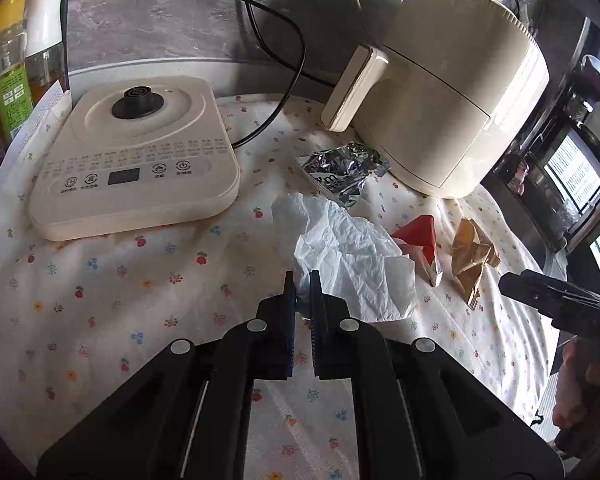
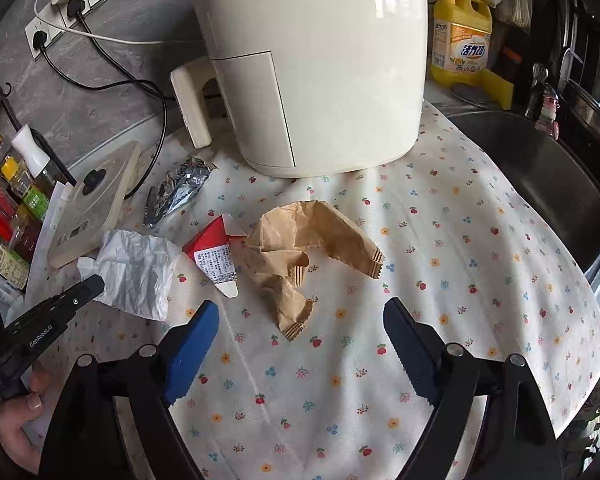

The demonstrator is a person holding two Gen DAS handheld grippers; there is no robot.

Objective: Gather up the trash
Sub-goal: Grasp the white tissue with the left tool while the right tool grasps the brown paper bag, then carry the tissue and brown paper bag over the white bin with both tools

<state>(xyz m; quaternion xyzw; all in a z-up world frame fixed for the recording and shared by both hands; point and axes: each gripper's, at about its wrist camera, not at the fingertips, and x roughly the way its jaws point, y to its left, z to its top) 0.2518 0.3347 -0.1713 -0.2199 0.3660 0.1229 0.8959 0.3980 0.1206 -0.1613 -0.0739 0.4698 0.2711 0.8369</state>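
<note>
**Floral cloth, four scraps of litter**

Spread over the counter we see a white cloth (image 2: 420, 240) printed with small flowers, and on it a cream air fryer (image 2: 320, 60) at the back and a flat cream appliance base (image 1: 136, 156) to the left. Between them lies our trash: a crumpled white tissue (image 1: 352, 256), a torn red-and-white carton (image 2: 214, 258) just beside it, a crumpled brown paper bag (image 2: 296, 256) touching the carton's right side, and a silver foil wrapper (image 1: 340, 172) near the fryer's foot.

Our left gripper (image 1: 303, 280) has its fingers pinched together on the near edge of the tissue, which bunches up between the pads. Our right gripper (image 2: 300, 320) hangs over the cloth with its blue fingers wide apart, nothing between them; the brown bag's lower end lies just ahead of the gap. A sink (image 2: 540, 160) sits to the right, with a yellow detergent bottle (image 2: 460, 36) behind it.
</note>
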